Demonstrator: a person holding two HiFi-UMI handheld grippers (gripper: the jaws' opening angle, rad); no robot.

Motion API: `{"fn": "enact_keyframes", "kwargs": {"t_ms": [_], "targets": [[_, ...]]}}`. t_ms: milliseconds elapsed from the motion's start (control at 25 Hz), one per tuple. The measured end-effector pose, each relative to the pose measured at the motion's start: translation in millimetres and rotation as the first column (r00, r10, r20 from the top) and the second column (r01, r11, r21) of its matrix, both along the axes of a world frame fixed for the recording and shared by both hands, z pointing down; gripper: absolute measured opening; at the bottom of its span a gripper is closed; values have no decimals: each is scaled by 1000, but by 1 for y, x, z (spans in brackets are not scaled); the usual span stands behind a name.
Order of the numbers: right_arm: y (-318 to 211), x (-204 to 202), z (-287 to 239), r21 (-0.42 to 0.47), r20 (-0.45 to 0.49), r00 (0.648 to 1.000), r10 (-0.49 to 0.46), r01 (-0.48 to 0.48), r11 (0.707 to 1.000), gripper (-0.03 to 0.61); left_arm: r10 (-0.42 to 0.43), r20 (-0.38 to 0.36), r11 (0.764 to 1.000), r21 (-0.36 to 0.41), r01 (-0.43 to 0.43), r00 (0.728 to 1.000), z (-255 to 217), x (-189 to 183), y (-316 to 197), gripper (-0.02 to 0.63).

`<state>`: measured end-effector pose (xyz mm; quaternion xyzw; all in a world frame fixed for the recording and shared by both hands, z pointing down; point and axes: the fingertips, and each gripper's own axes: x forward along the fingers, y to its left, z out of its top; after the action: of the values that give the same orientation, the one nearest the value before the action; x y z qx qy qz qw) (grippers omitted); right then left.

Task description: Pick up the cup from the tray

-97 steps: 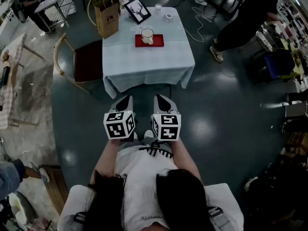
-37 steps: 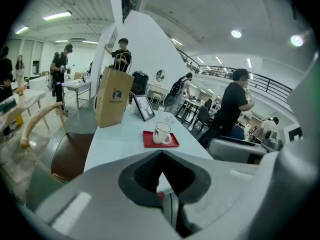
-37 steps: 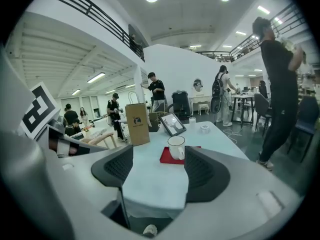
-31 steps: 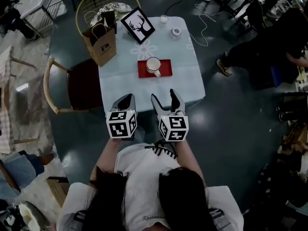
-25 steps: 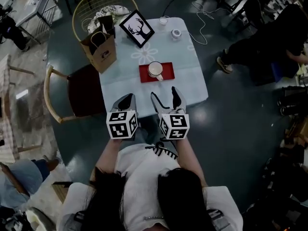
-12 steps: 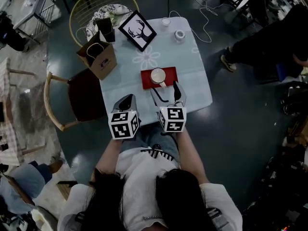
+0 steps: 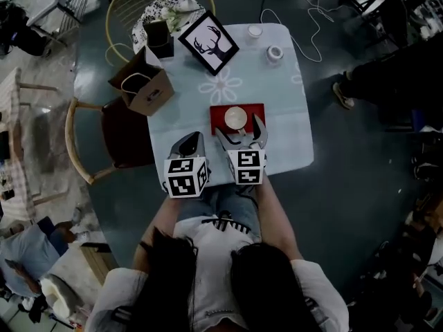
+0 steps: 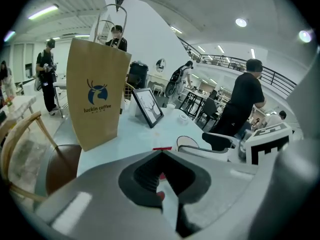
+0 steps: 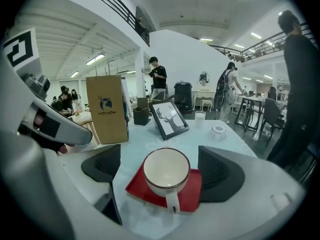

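Cup (image 9: 166,170) upright on red tray (image 9: 192,194), handle facing right gripper (image 7: 240,133), between its released jaws, untouched; jaws just opened wider, likely to clear rim. Left gripper (image 8: 161,156) clenched, empty, idle alongside over desk (image 7: 284,133).

Head view: dim, underexposed, little contrast; floor (image 7: 346,206) reads near black. Both gripper views: bright, even overhead light from ceiling lamps (image 8: 242,22); strong fisheye bending, black corners. Left gripper view: near foreground soft, blurred. Right gripper view: cup (image 9: 166,170) sharp.

Right gripper (image 7: 239,133) now at cup (image 7: 234,117), jaws opened wider
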<state>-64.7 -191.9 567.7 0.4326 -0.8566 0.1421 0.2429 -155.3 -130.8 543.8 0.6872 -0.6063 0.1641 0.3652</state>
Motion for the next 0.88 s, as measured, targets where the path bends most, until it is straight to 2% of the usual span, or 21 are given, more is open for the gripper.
{"fn": "enact_keyframes", "kwargs": {"t_ms": [520, 640, 880], "targets": [[-28, -8, 57, -82, -49, 999, -13, 9, 997, 489, -38, 12, 998, -56, 38, 999, 32, -4, -25, 0], [-33, -7, 61, -77, -66, 998, -17, 12, 997, 439, -38, 5, 997, -61, 38, 999, 33, -2, -28, 0], [-32, -9, 62, -64, -68, 997, -27, 23, 998, 437, -39, 12, 996, -74, 39, 999, 37, -6, -24, 0]]}}
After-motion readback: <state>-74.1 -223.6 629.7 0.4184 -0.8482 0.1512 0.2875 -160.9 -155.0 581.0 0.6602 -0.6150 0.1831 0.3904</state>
